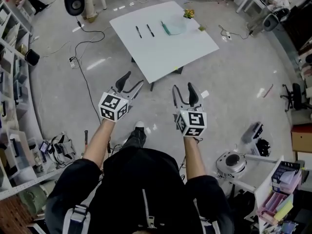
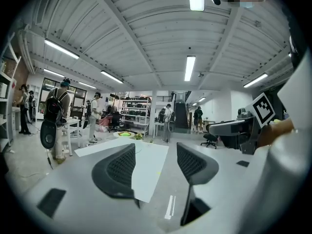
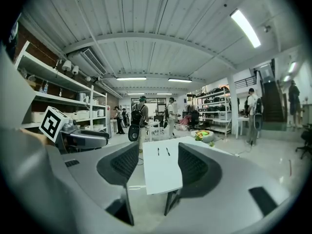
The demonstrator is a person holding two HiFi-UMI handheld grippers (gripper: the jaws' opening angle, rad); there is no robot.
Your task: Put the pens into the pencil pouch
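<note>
Your left gripper (image 1: 134, 79) and right gripper (image 1: 182, 87) hover over the floor, jaws apart and empty. At twelve o'clock two pens (image 1: 138, 31) lie on the white table (image 1: 165, 57). The pencil pouch (image 1: 174, 28) sits near them, at their three o'clock.

White table (image 1: 165, 52). On it lie a black pen (image 1: 138, 31), a second black pen (image 1: 150, 30) and a pale teal pouch (image 1: 173, 27). The left claw (image 1: 135, 78) and right claw (image 1: 182, 86) are black. The left cube (image 1: 113, 107) and right cube (image 1: 191, 123) are white with black square markers. Grey floor (image 1: 229, 96).
</note>
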